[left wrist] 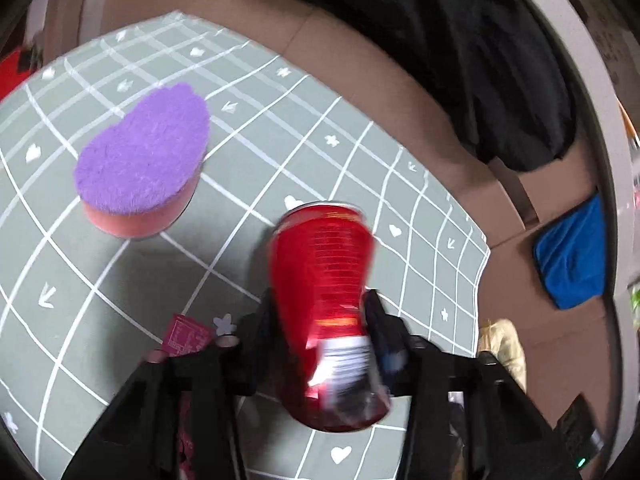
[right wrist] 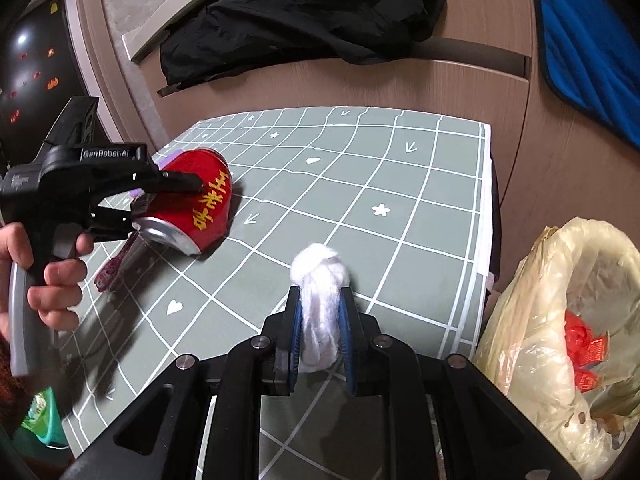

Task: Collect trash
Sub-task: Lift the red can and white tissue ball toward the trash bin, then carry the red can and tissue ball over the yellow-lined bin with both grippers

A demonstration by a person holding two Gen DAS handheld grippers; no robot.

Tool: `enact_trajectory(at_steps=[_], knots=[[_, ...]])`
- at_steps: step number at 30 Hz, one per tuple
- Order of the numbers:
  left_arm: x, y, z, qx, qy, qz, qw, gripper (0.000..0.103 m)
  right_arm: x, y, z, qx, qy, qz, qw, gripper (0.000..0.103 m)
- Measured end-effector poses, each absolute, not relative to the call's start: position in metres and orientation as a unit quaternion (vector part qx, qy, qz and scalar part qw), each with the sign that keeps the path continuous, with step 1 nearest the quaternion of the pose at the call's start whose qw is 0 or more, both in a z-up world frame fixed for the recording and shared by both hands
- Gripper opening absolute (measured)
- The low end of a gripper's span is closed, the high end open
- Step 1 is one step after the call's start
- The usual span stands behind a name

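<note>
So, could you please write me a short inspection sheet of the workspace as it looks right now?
Surface: grey-green checked mat with white grid lines on a brown wooden top.
Job's things: red drinks can with yellow lettering, tilted; white wad of tissue; translucent plastic trash bag beside the mat's right edge, red wrappers inside.
Clutter: purple-topped pink sponge; small pink printed wrapper; black jacket; blue cloth.
Grippers: left tongs shut on the can; right tongs shut on the tissue.
Cables: nothing seen.
Surroundings: wooden furniture behind; a green object at the lower left of the right wrist view, unclear.
</note>
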State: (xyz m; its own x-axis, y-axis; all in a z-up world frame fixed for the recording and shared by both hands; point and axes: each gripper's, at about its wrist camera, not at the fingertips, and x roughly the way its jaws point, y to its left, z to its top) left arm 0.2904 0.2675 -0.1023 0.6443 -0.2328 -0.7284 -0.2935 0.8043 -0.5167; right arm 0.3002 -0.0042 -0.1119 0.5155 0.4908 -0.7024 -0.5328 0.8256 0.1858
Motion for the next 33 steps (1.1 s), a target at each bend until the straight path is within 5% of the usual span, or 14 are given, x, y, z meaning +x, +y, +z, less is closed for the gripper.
enact_trajectory(at_steps=[16, 33], knots=[[0.233, 0.205, -0.022, -0.081, 0.314, 0.050, 0.945, 0.031, 0.304, -0.015, -0.089, 0.014, 0.376, 0.302, 0.876, 0.017], [0.214, 0.093, 0.066, -0.025, 0.220, -0.043, 0.974, 0.031, 0.296, -0.102, 0.034, -0.002, 0.234, 0.244, 0.941, 0.017]])
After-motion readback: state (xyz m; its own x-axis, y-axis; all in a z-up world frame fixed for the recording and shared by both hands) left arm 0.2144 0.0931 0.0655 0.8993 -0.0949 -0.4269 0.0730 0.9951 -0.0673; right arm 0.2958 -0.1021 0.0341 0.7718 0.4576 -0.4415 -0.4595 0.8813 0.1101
